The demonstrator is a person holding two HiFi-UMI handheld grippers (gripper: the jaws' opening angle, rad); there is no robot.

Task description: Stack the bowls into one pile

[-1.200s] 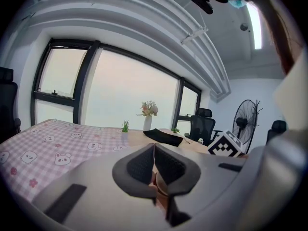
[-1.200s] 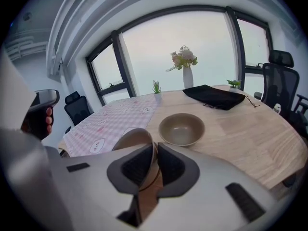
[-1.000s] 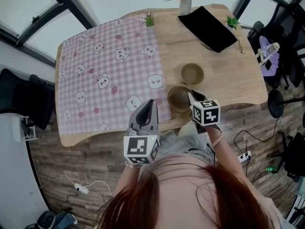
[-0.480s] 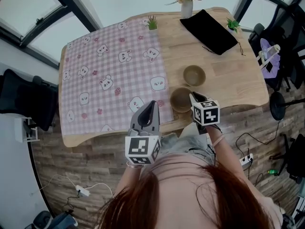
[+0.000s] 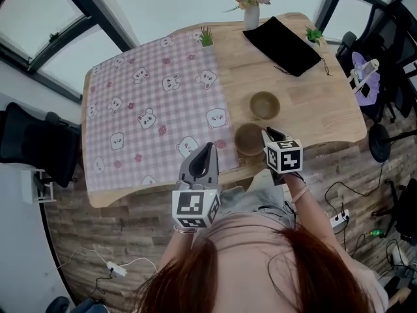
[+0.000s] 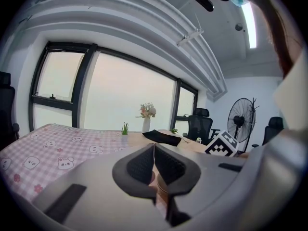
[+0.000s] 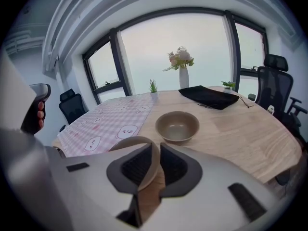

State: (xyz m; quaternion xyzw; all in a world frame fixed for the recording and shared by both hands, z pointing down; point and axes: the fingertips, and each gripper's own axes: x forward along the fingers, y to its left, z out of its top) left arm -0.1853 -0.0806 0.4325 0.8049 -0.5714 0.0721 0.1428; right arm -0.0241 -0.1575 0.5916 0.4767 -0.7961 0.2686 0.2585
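Two brown bowls are on the wooden table. The far bowl stands free and upright. The near bowl lies close to the table's front edge. My right gripper is shut on its right rim, and the rim runs between the two jaws in the right gripper view. My left gripper hovers at the front edge, left of the near bowl, shut with nothing in it. The right gripper's marker cube shows in the left gripper view.
A pink checked cloth with bear prints covers the table's left half. At the far side lie a black pouch, a vase of flowers and two small plants. Office chairs stand around the table.
Only the head view has shifted a little. Both grippers and both bowls keep their places relative to each other.
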